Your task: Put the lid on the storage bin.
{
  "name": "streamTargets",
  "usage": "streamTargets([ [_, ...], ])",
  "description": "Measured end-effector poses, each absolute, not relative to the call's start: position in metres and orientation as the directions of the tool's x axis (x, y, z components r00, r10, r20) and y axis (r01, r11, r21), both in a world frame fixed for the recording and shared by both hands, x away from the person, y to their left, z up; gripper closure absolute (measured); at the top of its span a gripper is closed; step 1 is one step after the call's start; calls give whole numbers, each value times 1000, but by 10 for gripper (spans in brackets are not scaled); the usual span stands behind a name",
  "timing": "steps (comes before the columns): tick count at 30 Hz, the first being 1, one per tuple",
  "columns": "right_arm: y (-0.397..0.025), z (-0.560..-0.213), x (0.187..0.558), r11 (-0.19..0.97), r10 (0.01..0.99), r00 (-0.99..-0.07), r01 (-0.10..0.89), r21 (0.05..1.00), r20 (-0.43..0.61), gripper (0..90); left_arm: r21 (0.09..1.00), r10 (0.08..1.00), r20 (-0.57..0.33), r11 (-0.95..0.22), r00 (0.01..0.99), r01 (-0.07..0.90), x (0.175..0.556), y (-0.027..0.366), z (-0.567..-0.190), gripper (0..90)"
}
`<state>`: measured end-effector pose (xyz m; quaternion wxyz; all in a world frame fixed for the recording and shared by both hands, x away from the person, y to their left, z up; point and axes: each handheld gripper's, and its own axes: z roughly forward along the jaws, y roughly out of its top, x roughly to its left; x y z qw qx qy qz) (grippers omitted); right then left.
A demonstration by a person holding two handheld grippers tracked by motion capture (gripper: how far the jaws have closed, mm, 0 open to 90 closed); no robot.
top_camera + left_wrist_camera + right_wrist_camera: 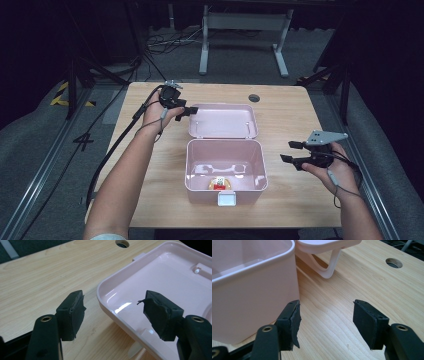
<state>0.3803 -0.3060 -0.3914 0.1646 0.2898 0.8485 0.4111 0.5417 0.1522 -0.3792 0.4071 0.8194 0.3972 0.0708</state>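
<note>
A glossy pink plastic box (225, 172) with rounded corners is sitting open at the middle of a pale wood-grain table (285, 102), its hinged lid (222, 121) lying flat behind it, inner face up. A small red and yellow item (219, 183) is resting on the box floor near the front wall, too small to identify, and a white latch (227, 199) is jutting from the front. The left gripper (186, 111) is hovering at the lid's left corner, its jaws spread wide and gripping nothing; one frayed black rubber pad (160, 312) is hanging over the lid's shiny interior. The right gripper (292, 151) is poised just right of the box, jaws likewise parted and empty above bare wood.
</note>
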Motion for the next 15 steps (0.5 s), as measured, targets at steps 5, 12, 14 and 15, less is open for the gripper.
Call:
streamTargets([
  [5,-304,-393,378,504,625,-779,359,786,-45,391,725,674,-275,-323,686,608,551,152,-386,351],
  [12,-304,-393,374,505,626,-779,357,786,-48,389,708,636,-319,-333,703,623,561,145,-397,368],
  [14,-304,-393,373,506,626,-779,357,785,-48,386,702,633,-320,-341,705,625,563,144,-400,369],
  [15,-304,-393,372,505,626,-778,359,785,-47,387,700,634,-323,-339,703,628,564,143,-402,371],
])
